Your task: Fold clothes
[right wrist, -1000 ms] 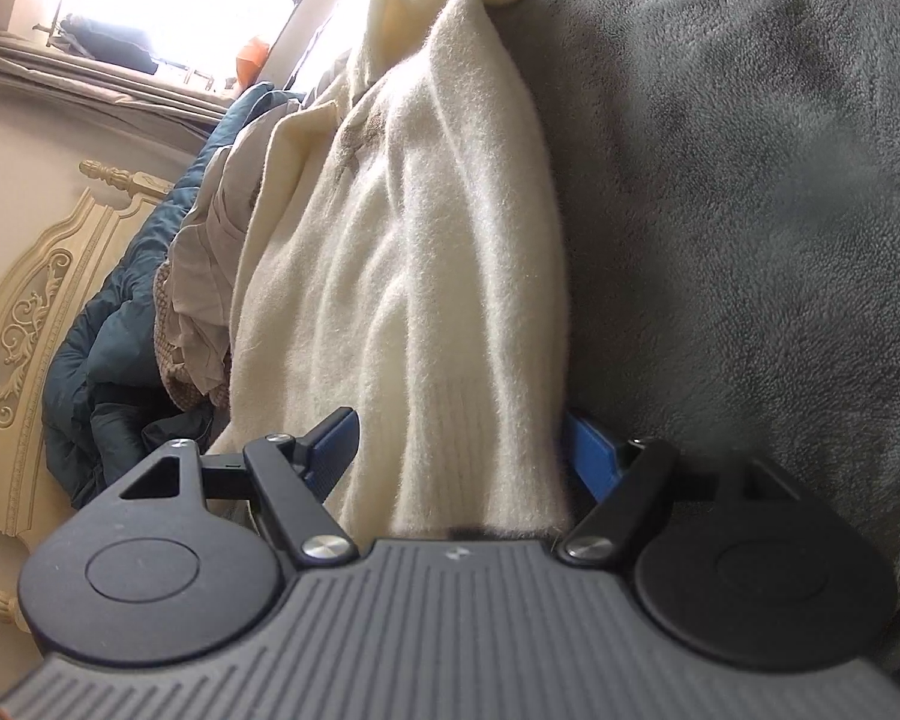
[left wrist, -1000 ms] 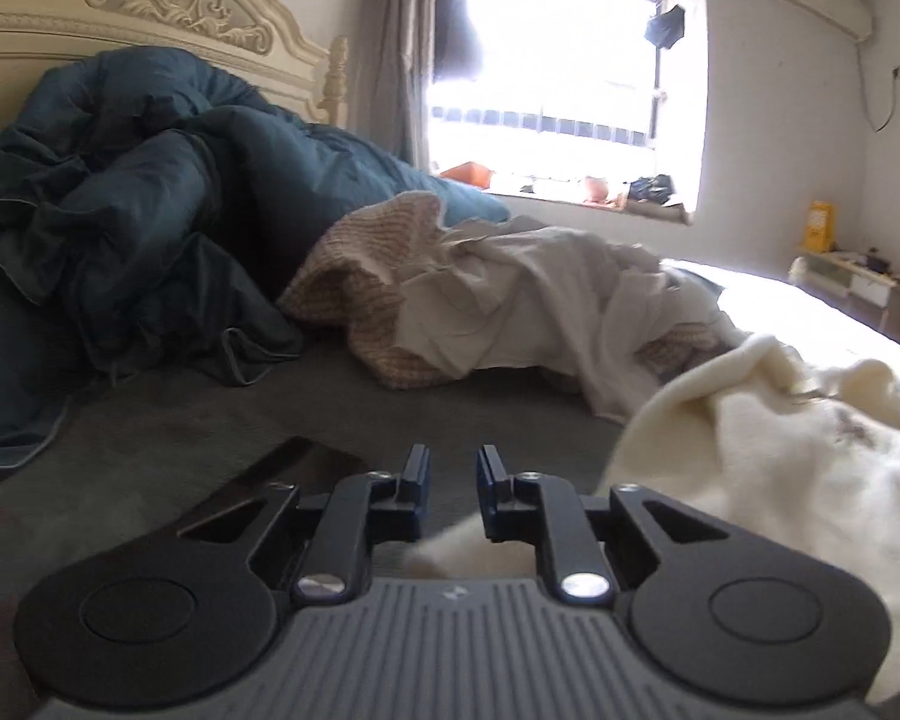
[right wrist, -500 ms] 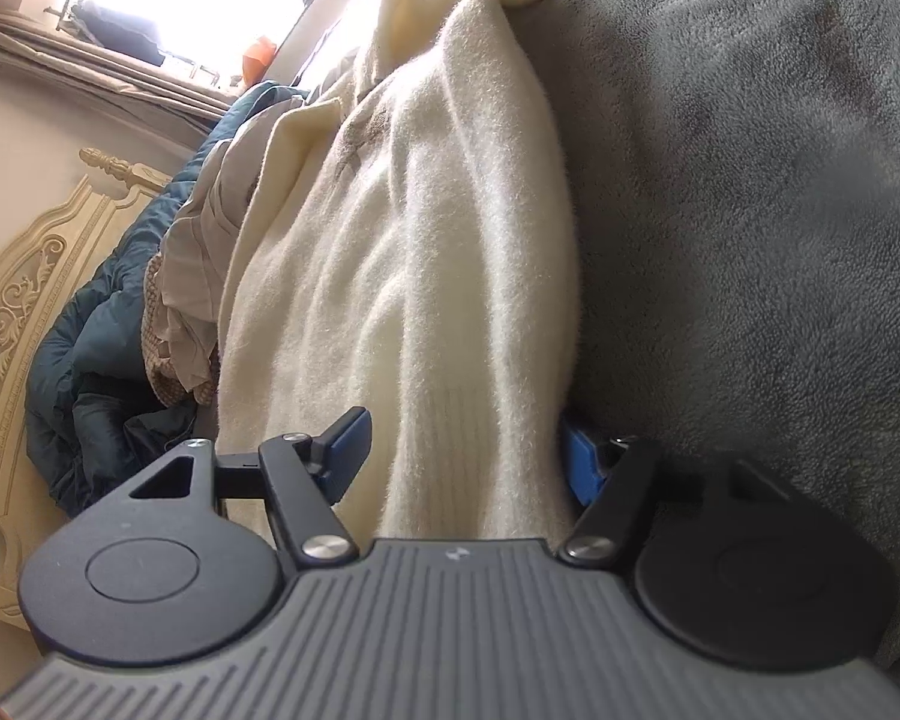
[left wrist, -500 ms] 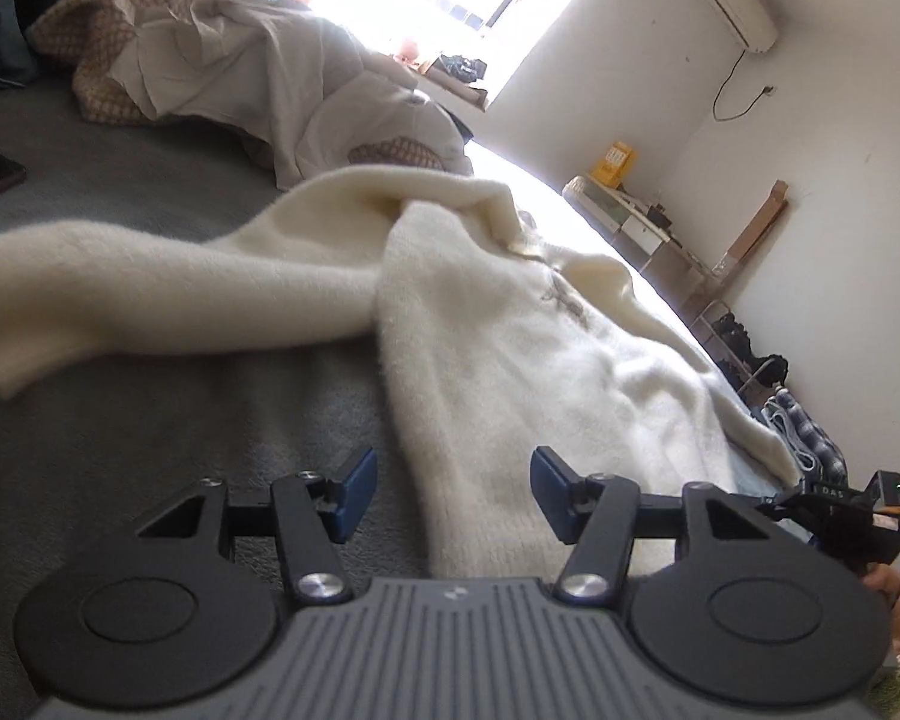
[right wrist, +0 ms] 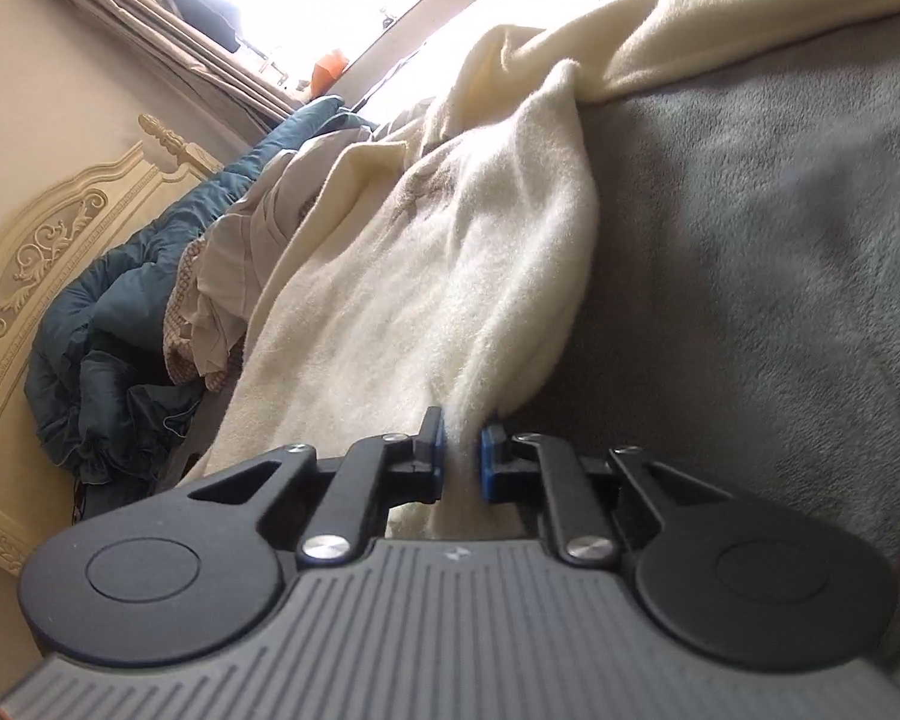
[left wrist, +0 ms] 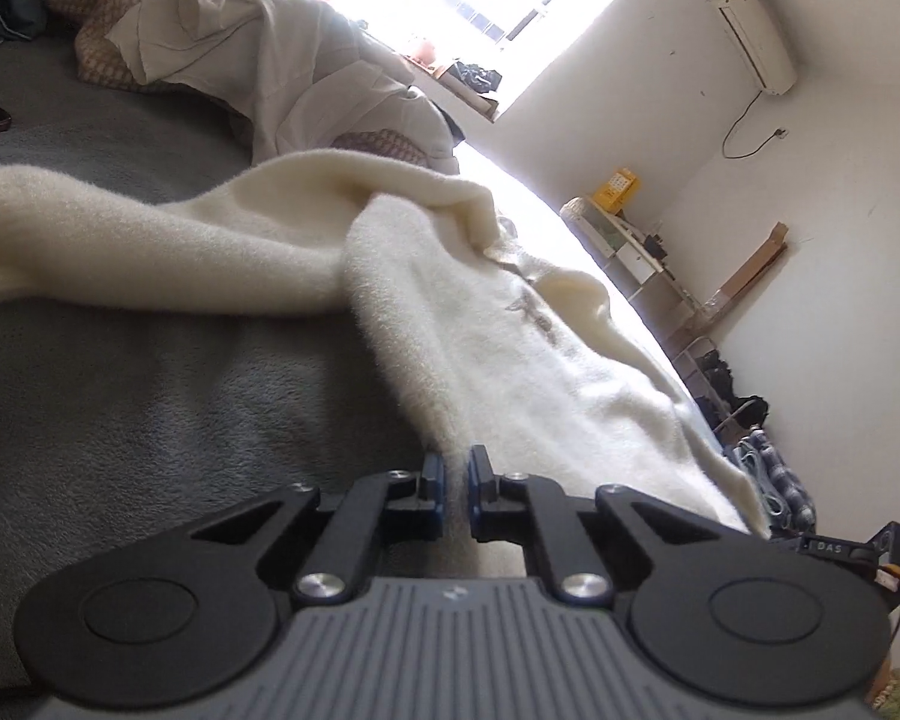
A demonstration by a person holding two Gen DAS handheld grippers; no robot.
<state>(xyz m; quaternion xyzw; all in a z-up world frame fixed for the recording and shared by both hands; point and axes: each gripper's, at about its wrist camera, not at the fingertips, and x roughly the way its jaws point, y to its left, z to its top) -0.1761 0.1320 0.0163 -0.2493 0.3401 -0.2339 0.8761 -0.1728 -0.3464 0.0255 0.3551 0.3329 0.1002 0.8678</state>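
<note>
Both tools, left [left wrist: 456,468] and right [right wrist: 461,441], pinch cream sweater [left wrist: 510,354] hem, edge hidden

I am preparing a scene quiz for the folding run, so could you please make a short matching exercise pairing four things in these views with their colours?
Things:
1. sweater
2. bed cover
3. duvet
4. headboard

Colours:
A. dark teal
B. grey
C. fluffy cream-white
D. pale cream with carved scrolls

Pairs: 1-C, 2-B, 3-A, 4-D.

The left gripper and the right gripper each have their fingers closed on the sweater's hem.
</note>
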